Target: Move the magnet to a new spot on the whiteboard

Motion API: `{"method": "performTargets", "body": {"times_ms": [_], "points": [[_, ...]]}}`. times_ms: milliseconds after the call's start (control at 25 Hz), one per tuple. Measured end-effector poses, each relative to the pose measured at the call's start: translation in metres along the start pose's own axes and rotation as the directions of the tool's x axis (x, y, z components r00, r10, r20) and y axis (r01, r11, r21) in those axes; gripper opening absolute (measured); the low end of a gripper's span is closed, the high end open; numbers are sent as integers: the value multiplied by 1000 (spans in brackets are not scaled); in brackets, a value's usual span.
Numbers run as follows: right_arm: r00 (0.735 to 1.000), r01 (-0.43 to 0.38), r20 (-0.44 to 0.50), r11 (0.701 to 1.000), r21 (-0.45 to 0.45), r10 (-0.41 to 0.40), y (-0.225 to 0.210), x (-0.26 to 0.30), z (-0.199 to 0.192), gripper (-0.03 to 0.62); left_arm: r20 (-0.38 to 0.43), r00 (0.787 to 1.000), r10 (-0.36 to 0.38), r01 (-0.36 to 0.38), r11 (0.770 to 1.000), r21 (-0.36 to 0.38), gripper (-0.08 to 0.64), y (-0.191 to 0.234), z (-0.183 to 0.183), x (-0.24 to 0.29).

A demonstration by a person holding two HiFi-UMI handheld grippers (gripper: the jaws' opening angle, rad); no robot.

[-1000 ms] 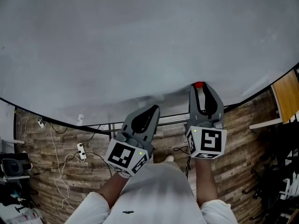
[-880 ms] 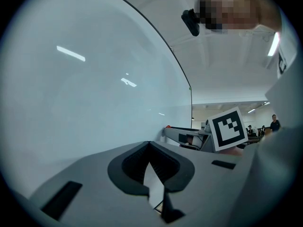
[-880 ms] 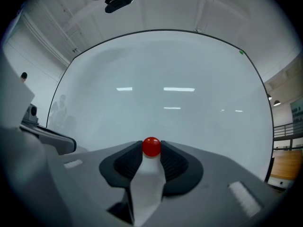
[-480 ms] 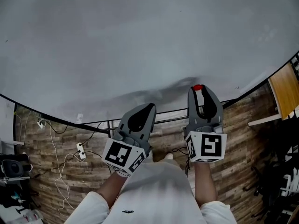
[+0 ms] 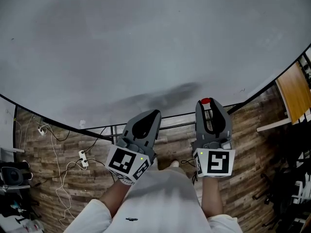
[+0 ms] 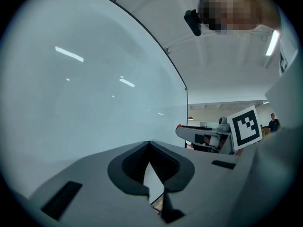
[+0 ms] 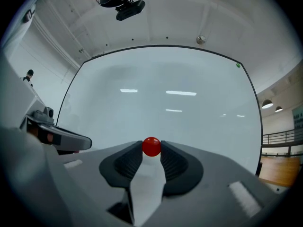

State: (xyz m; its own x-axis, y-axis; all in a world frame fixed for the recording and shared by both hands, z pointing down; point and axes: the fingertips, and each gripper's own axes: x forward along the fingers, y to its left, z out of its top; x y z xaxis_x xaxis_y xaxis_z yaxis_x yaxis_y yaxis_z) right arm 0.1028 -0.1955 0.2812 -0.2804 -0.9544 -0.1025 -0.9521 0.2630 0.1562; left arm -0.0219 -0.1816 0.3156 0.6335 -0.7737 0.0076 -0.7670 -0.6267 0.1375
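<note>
The whiteboard [image 5: 146, 42] fills the upper part of the head view and faces both gripper views [image 7: 161, 103]. A small round red magnet [image 5: 205, 101] sits pinched between the tips of my right gripper [image 5: 206, 104], just below the board's lower edge in the head view. In the right gripper view the magnet [image 7: 151, 146] is held at the very tips of that gripper [image 7: 151, 148], a short way off the board surface. My left gripper [image 5: 154, 114] is beside it to the left; its jaws are shut with nothing in them [image 6: 149, 144]. The board lies along its left side.
Below the board there is wood-plank floor with loose cables and a power strip [image 5: 83, 155] at the left. A wooden tabletop [image 5: 293, 95] stands at the right. A metal rail [image 5: 170, 125] of the board's stand runs under its lower edge.
My right gripper has drawn back from the whiteboard toward me, with the red magnet in its tips. The left gripper has shifted back a little as well.
</note>
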Motion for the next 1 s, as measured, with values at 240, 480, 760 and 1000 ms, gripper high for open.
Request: {"method": "performTargets", "body": {"times_ms": [240,480,760,1000], "points": [[1000,-2,-20,999,32,2,3,-5,-9,129,2,1000,-3,3,1000,4,6,-1,1,-1],[1000,-21,-8,1000,18,21,5,-5,0,129,12,1000,2,-2,1000,16,6,-4,9,-3],[998,-61,35,998,-2,61,26,12,20,129,29,999,44,-44,999,29,6,7,18,-14],[992,-99,72,995,-22,100,45,32,39,129,54,995,82,-84,996,42,6,19,31,-22]]}}
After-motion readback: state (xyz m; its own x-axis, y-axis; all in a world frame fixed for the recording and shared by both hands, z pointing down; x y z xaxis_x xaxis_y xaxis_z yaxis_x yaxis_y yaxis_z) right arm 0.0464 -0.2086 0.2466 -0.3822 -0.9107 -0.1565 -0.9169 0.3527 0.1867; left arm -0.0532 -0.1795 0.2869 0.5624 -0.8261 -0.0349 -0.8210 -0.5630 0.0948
